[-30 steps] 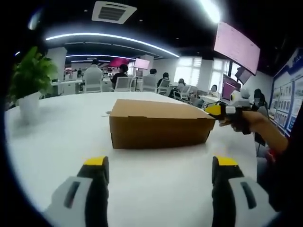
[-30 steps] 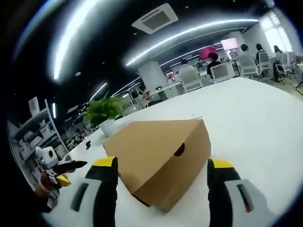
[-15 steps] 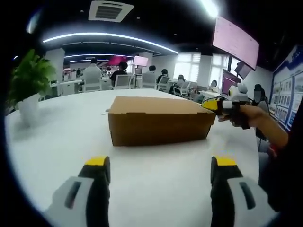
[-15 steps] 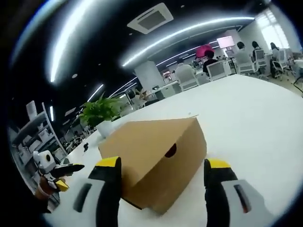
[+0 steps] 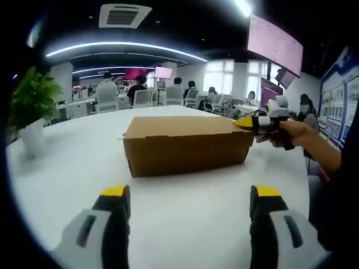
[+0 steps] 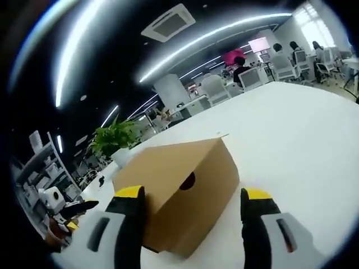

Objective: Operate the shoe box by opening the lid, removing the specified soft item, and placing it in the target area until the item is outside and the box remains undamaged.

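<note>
A brown cardboard shoe box lies with its lid down on the white table. My left gripper stands open in front of its long side, a short way off. In the right gripper view the box shows its end wall with a round finger hole, and my right gripper is open with its jaws either side of that end. The right gripper, held by a hand, also appears at the box's right end in the left gripper view. The left gripper shows at the lower left of the right gripper view.
A potted green plant stands at the table's left side, seen too in the right gripper view. Office chairs and seated people sit behind the table. The person's sleeve is at the right.
Both cameras shifted slightly. The right gripper has come closer to the box's end, its jaws now flanking it. The box stays still with its lid down.
</note>
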